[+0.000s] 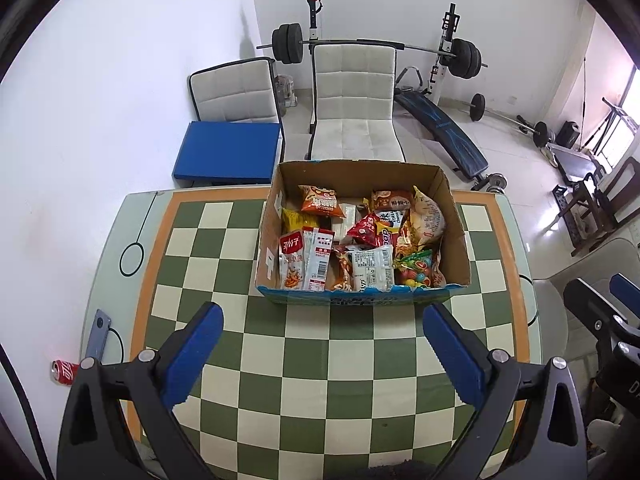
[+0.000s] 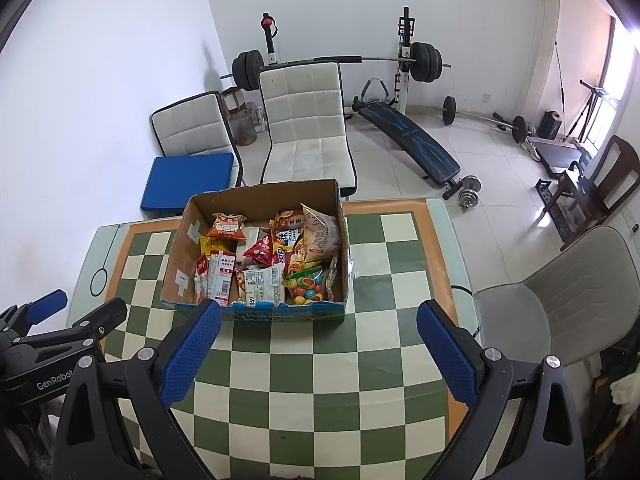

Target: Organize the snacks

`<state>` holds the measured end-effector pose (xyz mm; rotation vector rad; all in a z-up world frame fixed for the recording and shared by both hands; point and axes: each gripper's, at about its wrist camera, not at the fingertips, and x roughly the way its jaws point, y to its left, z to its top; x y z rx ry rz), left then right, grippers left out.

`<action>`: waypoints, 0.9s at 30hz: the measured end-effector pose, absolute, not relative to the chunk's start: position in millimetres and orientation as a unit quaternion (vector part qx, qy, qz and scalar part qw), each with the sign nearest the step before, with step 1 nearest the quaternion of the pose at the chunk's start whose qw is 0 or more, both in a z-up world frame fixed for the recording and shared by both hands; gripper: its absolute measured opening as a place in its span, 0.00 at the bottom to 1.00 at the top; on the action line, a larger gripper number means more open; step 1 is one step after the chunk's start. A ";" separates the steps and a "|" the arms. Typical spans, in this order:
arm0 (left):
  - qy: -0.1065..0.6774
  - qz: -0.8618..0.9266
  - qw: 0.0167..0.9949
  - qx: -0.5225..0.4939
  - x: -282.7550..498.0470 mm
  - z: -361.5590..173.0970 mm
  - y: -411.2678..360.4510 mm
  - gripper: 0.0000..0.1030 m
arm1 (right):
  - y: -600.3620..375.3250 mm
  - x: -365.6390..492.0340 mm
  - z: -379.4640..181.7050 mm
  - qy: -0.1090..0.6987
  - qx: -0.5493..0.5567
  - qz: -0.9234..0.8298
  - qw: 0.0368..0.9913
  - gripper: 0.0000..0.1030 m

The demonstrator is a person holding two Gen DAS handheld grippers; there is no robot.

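The left gripper hangs wide open and empty over the checkered table, short of the cardboard box packed with snack packets. The right gripper is likewise spread and empty, near the box front. Nothing looks started or perhaps all is packed; any next reach goes forward into the box.

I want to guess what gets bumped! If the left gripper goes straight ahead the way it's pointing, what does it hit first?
Probably the cardboard box: its near wall sits right ahead of the open left gripper, with only bare checkered table between them. Depth is hard to judge.
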<state>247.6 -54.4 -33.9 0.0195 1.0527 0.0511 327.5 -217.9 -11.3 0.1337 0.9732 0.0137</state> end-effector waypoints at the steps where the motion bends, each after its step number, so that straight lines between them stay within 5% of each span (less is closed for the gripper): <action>1: 0.503 0.025 0.864 0.010 247.8 -34.2 -54.6 0.99 | -218.0 327.4 -13.1 0.468 0.065 0.006 0.881 0.97; 27: 0.506 0.024 0.862 0.007 247.3 -36.4 -55.0 0.99 | -219.4 324.7 -19.7 0.475 0.069 0.007 0.877 0.97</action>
